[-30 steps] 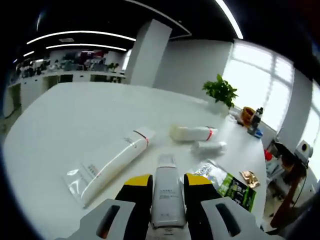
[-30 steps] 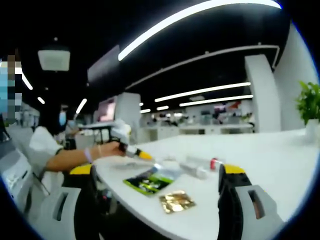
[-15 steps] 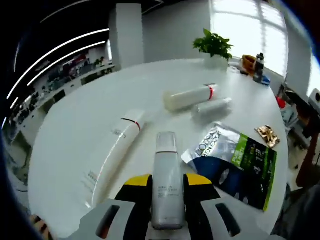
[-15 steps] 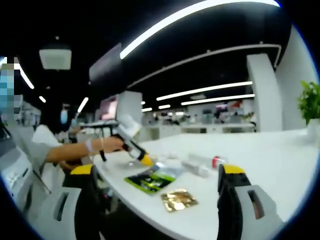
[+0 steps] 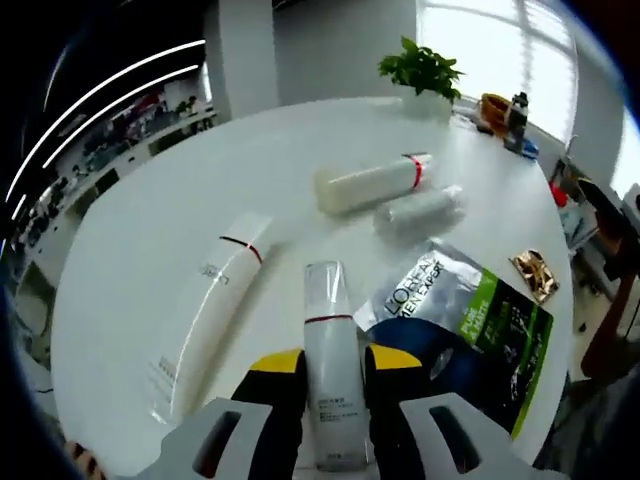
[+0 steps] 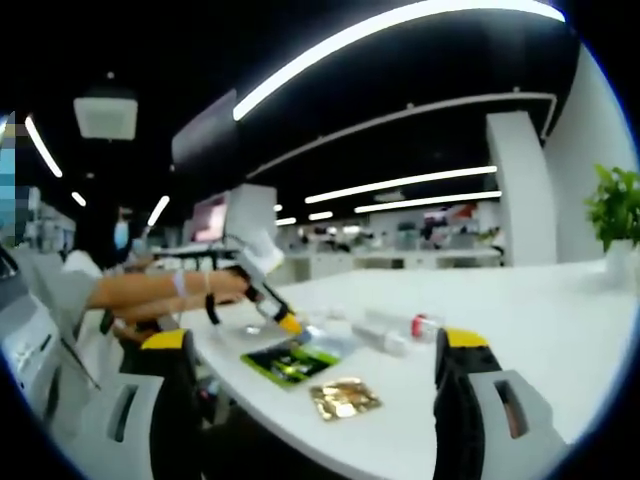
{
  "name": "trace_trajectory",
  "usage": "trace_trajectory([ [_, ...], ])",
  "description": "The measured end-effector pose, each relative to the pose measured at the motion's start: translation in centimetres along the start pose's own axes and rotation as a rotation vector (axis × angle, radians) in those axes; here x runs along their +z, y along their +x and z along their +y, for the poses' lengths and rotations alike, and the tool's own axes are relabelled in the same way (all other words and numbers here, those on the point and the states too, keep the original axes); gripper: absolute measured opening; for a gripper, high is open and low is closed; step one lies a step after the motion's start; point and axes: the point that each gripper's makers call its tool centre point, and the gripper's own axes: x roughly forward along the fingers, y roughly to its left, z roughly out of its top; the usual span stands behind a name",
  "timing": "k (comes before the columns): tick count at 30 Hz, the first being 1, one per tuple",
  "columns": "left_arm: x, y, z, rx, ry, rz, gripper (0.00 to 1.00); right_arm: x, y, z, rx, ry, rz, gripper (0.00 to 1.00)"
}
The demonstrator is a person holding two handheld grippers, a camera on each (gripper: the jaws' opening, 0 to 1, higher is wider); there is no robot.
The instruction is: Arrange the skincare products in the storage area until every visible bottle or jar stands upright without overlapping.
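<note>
White bottle [image 5: 329, 370]: clamped in left gripper [image 5: 331, 372], over table [image 5: 150, 210]
Right gripper [image 6: 310, 350]: jaws wide apart, empty
Green sachet [image 5: 470, 330]: right of bottle

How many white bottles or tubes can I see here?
4: one gripped bottle between the left gripper's fingers, a long tube lying beside it, and a red-banded bottle and small bottle lying farther back.
</note>
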Motion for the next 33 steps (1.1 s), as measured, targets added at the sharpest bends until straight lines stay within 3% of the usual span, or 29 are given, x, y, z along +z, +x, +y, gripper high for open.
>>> trace_trajectory([
  [5, -0.4, -0.3, -0.5, 0.032, 0.003, 0.041, 0.22, 0.4, -0.3, 0.1, -0.005, -0.006, -0.009, 0.98],
  [6, -0.9, -0.5, -0.8, 0.031, -0.040, 0.068, 0.21, 0.5, -0.4, 0.2, -0.004, -0.009, -0.009, 0.98],
  [14, -1.1, -1.3, -1.9, -0.060, -0.169, 0.064, 0.21, 0.6, -0.4, 0.2, -0.009, -0.015, -0.004, 0.98],
  [25, 1.3, -3.7, -3.6, -0.274, -0.354, -0.080, 0.21, 0.4, 0.0, 0.7, 0.009, -0.007, 0.000, 0.98],
  [30, 1.6, -4.1, -3.4, -0.287, -0.374, -0.123, 0.21, 0.5, 0.8, 1.1, 0.025, -0.005, 0.004, 0.98],
  [33, 2.4, -4.5, -3.0, -0.298, -0.394, -0.182, 0.21, 0.7, 1.4, 1.6, 0.047, -0.004, 0.004, 0.98],
])
